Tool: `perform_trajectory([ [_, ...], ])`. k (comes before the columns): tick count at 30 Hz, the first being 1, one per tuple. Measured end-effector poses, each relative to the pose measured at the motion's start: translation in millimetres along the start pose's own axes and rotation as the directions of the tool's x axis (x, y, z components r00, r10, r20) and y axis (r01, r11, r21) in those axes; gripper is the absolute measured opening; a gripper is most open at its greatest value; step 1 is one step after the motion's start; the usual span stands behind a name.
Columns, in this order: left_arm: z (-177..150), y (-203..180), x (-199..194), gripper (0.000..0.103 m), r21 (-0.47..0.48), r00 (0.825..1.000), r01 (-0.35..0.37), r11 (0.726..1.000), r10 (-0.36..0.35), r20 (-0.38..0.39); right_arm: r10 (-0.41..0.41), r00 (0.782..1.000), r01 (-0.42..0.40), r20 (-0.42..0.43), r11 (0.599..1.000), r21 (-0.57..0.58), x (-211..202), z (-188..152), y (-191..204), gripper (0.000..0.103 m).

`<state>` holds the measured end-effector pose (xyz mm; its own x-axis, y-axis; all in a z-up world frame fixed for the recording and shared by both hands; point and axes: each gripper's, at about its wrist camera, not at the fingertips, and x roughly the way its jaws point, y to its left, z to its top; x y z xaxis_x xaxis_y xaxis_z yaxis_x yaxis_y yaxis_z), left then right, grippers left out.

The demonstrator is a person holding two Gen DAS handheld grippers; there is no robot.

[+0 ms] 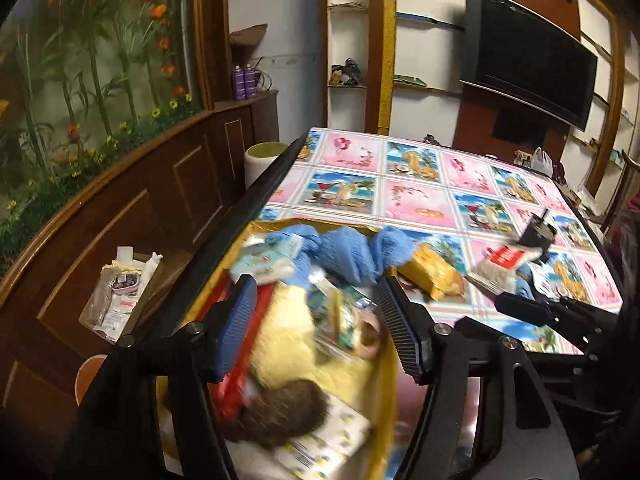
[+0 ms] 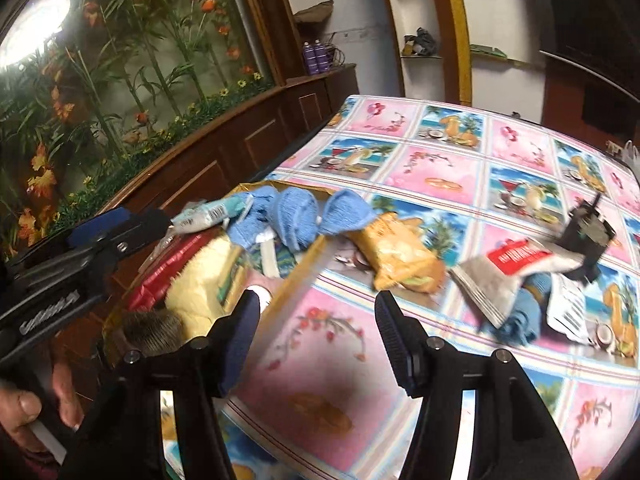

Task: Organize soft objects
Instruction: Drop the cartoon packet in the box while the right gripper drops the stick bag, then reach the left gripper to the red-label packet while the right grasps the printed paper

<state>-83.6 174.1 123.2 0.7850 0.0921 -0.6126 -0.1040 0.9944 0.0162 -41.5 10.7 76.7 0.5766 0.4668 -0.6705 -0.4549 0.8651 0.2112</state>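
- My left tool (image 1: 316, 324) hangs open over the yellow box (image 1: 390, 392) of soft things.
- My right tool (image 2: 316, 340) hovers open above the table (image 2: 440, 152), empty.

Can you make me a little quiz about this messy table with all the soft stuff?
1. True or false: the left gripper is squeezing the blue towel.
2. Which thing lies on the tablecloth, outside the yellow box?
A. the yellow fluffy cloth
B. the orange snack packet
C. the red packet
3. Fill in: the right gripper hangs over a ____ square of the tablecloth.

Key
1. False: its jaws are open, over the box, and hold nothing.
2. B: it lies just past the box's edge, right of the towel.
3. Pink: jaws open and empty.
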Motion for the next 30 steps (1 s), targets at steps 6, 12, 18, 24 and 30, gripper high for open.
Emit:
perform_trajectory([
  [6, -22, -39, -21, 0.065, 0.058, 1.000, -0.016, 0.998, 0.016, -0.012, -0.061, 0.998, 0.061, 0.009, 0.998, 0.023, -17, -18, -27, 0.060],
  [12, -32, -72, -24, 0.065, 0.114, 0.999, -0.016, 0.993, 0.022, -0.045, -0.089, 0.995, 0.085, 0.037, 0.992, 0.095, -38, -30, -58, 0.061],
  [18, -36, -95, -21, 0.065, 0.153, 0.998, -0.004, 0.988, 0.015, -0.069, -0.118, 0.992, 0.110, 0.052, 0.985, 0.135, -54, -42, -83, 0.063],
  [24, -41, -110, -15, 0.065, 0.187, 0.995, 0.010, 0.982, 0.008, -0.095, -0.142, 0.989, 0.131, 0.048, 0.974, 0.185, -61, -48, -107, 0.063],
  [30, -43, -111, -6, 0.065, 0.183, 0.993, 0.020, 0.983, 0.003, -0.121, -0.157, 0.987, 0.145, 0.037, 0.962, 0.231, -62, -50, -126, 0.063],
])
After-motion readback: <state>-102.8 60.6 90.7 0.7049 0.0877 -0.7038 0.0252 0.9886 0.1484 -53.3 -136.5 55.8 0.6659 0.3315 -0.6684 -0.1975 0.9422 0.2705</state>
